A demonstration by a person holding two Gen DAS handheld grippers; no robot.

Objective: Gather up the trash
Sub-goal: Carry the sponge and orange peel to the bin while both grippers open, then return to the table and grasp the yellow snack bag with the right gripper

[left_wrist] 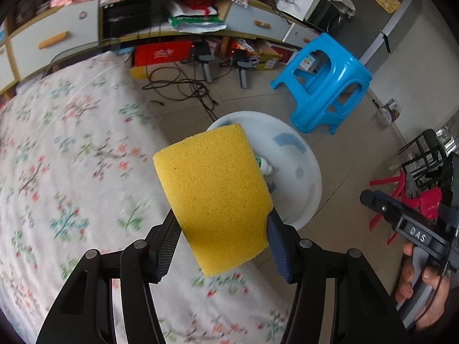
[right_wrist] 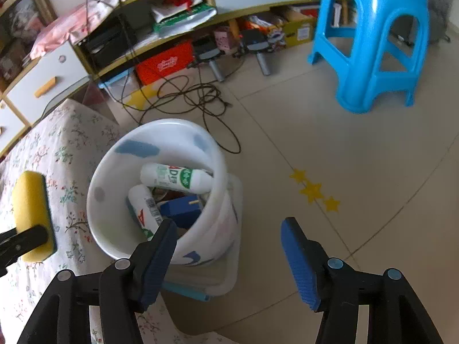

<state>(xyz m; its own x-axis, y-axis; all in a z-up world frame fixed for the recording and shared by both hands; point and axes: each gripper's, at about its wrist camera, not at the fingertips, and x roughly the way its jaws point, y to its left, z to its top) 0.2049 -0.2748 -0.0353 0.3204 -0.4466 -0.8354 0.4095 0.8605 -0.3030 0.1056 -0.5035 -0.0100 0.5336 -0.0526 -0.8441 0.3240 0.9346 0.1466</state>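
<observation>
Already the white bucket (right_wrist: 160,189) on the floor holds two white bottles (right_wrist: 175,178) and a dark blue box (right_wrist: 180,210), so part of the collecting looks done; what is left, as far as the views show, is the yellow sponge (left_wrist: 213,197), which is not yet in the bucket. The left tongs (left_wrist: 222,236) are closed on that sponge, one pad pressing each of its side faces, and carry it above the floral bedspread (left_wrist: 71,143), with the bucket just ahead of the fingertips and partly hidden behind the sponge. The right tongs (right_wrist: 229,246) stand about half open with nothing between the pads, hanging over the near rim of the bucket, the left finger in front of its contents. No other loose trash shows on the bed.
</observation>
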